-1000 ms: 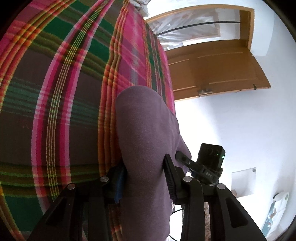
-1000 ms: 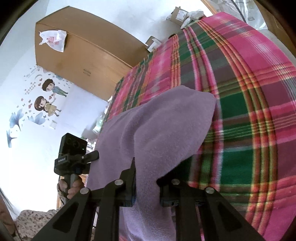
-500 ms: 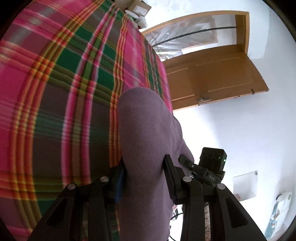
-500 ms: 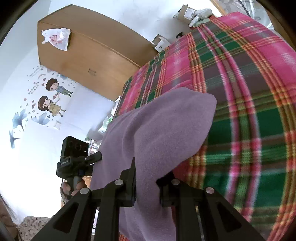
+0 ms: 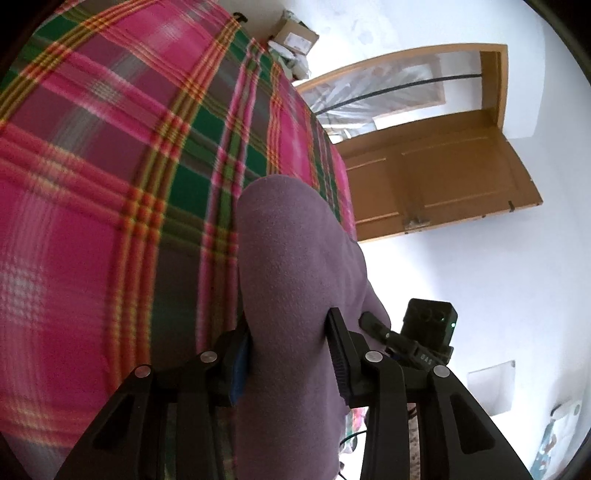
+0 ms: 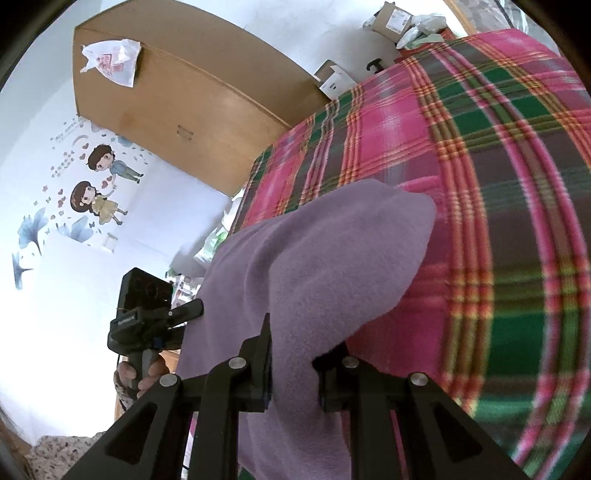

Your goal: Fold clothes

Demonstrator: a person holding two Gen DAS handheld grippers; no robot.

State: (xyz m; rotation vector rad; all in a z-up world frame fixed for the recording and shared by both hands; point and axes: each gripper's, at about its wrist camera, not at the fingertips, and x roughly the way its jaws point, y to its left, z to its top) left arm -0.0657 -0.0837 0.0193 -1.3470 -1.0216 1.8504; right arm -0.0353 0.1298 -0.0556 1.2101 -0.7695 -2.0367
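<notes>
A purple fleece garment (image 5: 295, 266) hangs between my two grippers above a bed with a pink, green and brown plaid blanket (image 5: 110, 166). My left gripper (image 5: 288, 350) is shut on one edge of the garment, whose fold bulges forward past the fingers. My right gripper (image 6: 291, 354) is shut on the other edge of the same garment (image 6: 325, 258), also above the plaid blanket (image 6: 498, 184). The right gripper's camera unit shows at the lower right of the left wrist view (image 5: 428, 332). The left gripper, held by a hand, shows at the left of the right wrist view (image 6: 144, 317).
An open wooden door (image 5: 436, 177) stands past the bed's right edge. A wooden wardrobe (image 6: 177, 110) stands by the bed's left side, with cartoon stickers (image 6: 99, 184) on the white wall. Cardboard boxes (image 6: 391, 18) lie beyond the bed's far end.
Both grippers have lifted and tilted with the garment, so more of the bed's far end and the boxes behind it come into view. Both stay shut on the garment.
</notes>
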